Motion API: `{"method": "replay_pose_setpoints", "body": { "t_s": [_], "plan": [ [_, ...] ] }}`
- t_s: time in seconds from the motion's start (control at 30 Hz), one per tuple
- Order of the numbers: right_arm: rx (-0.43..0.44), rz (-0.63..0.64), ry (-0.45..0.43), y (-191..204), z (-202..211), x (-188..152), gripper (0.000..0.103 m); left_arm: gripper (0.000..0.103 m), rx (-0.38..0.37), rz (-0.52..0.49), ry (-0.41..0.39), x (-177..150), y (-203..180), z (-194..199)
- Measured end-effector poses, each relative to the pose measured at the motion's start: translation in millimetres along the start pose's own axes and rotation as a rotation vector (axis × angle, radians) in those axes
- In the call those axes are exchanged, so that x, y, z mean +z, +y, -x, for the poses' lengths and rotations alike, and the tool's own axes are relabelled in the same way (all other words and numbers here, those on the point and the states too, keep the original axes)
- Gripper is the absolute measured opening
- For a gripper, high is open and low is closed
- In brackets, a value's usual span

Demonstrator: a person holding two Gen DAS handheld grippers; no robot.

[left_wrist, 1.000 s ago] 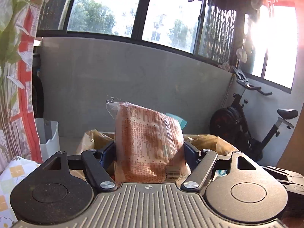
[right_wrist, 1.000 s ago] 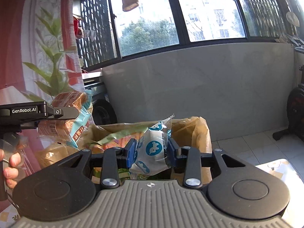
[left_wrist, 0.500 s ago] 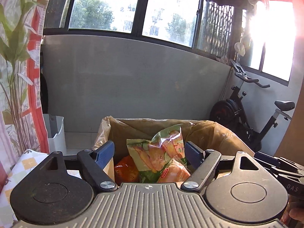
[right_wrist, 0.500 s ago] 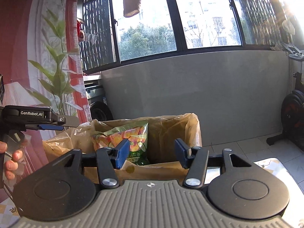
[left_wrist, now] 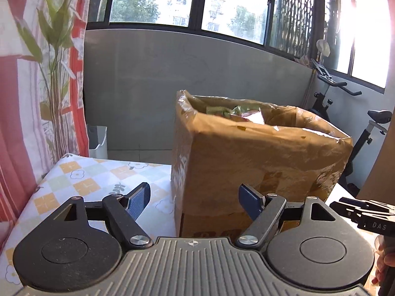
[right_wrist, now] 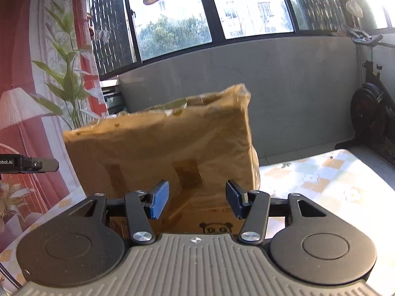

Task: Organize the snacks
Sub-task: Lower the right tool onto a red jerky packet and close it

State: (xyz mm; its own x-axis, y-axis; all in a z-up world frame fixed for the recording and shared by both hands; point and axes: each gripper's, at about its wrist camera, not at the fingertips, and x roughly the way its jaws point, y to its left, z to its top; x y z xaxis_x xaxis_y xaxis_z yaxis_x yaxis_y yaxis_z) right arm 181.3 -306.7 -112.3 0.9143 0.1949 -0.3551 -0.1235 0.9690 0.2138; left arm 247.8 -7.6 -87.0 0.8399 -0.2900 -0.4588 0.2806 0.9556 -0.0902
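A brown cardboard box (left_wrist: 259, 160) wrapped in clear tape stands on the checked tablecloth (left_wrist: 86, 180). Green snack packets (left_wrist: 227, 109) peek over its rim. My left gripper (left_wrist: 193, 192) faces the box's near corner, low and a little short of it. Its jaws are closing slightly with nothing between them. In the right wrist view the same box (right_wrist: 160, 148) fills the middle, and my right gripper (right_wrist: 197, 190) stands open before its side wall, holding nothing. The black body of the right tool (left_wrist: 365, 215) shows at the right edge of the left wrist view.
A white bin (left_wrist: 97, 140) sits on the floor beyond the table's far left. An exercise bike (right_wrist: 370, 113) stands at the right by the grey wall. A flowered curtain (left_wrist: 24, 98) hangs at the left. Bare tablecloth (right_wrist: 321, 172) lies right of the box.
One second ago each gripper held a snack bag over the box. Both let go and the bags dropped in. Both grippers have since drawn back and down to the box's outer side.
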Motion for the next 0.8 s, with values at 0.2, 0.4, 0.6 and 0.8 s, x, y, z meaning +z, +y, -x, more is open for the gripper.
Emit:
{"method": "replay_pose_setpoints", "body": {
  "t_s": [0.2, 0.4, 0.6, 0.8],
  "plan": [
    [0.080, 0.087, 0.226, 13.2, -42.2, -23.1, 0.055, 0.076, 0.010, 0.091, 0.042, -24.6, 13.7, -12.0],
    [0.090, 0.159, 0.336, 30.1, -75.4, -36.2, 0.055, 0.076, 0.017, 0.091, 0.077, -29.8, 22.5, -23.7],
    [0.079, 0.185, 0.408, 43.6, -95.2, -41.7, 0.055, 0.076, 0.022, 0.145, 0.090, -46.7, 22.2, -26.9],
    [0.025, 0.169, 0.429, 50.8, -113.1, -42.6, 0.062, 0.076, 0.033, 0.153, 0.094, -56.4, 26.5, -19.3]
  ]
}}
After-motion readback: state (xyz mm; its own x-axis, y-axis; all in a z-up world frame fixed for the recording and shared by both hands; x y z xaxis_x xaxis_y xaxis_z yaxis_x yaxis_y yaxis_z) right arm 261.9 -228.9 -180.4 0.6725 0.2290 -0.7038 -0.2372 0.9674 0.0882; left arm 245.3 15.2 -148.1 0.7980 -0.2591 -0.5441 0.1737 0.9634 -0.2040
